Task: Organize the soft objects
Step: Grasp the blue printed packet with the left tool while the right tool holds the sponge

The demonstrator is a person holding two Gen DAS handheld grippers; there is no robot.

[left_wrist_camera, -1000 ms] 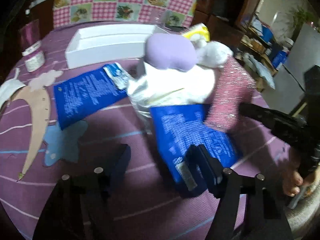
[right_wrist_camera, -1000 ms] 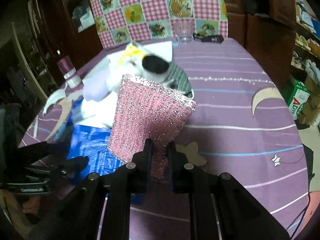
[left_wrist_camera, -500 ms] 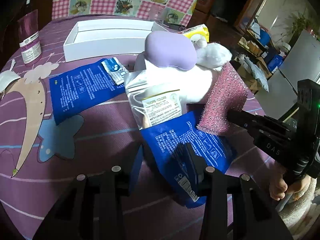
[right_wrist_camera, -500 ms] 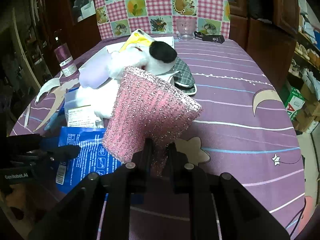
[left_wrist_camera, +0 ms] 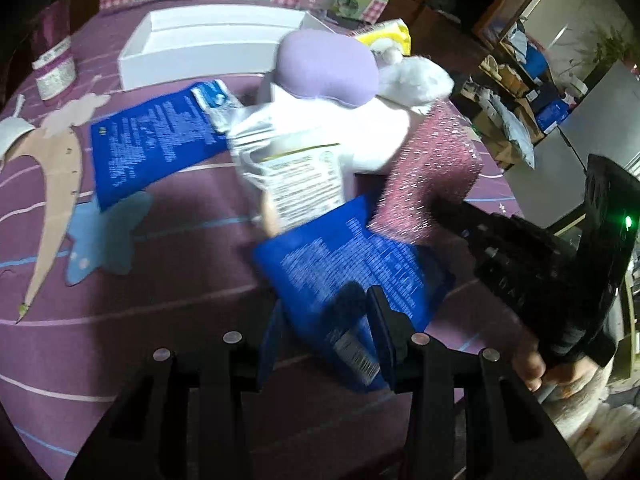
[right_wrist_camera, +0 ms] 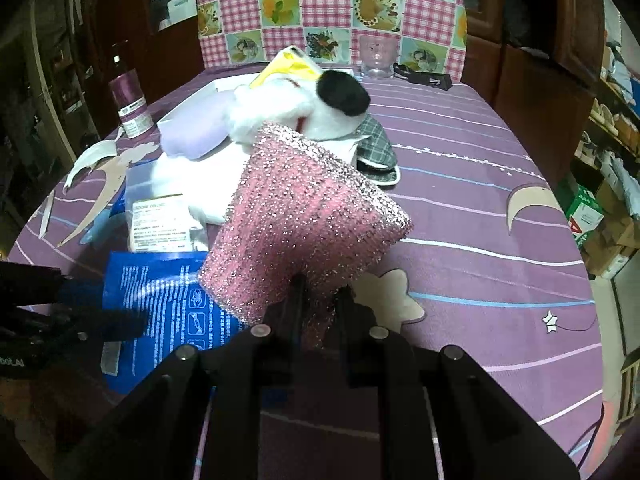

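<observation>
My right gripper (right_wrist_camera: 318,294) is shut on a pink glittery sponge cloth (right_wrist_camera: 304,216) and holds it above the purple table; it also shows in the left wrist view (left_wrist_camera: 432,176). My left gripper (left_wrist_camera: 324,320) is shut on the near edge of a blue packet (left_wrist_camera: 352,264), also seen in the right wrist view (right_wrist_camera: 160,300). Behind lie a clear pouch with a white label (left_wrist_camera: 300,176), a lilac cushion (left_wrist_camera: 328,68), a white plush dog (right_wrist_camera: 304,108) and a second blue packet (left_wrist_camera: 152,140).
A white open box (left_wrist_camera: 208,44) stands at the back of the purple table (right_wrist_camera: 480,184). A purple-capped bottle (left_wrist_camera: 52,64) stands at the far left. A grey checked pad (right_wrist_camera: 376,152) lies beside the plush. A clear cup (right_wrist_camera: 378,58) stands at the far edge.
My left gripper has closed on the blue packet and shifted it. The pink cloth stays held in my right gripper, nearly unmoved.
</observation>
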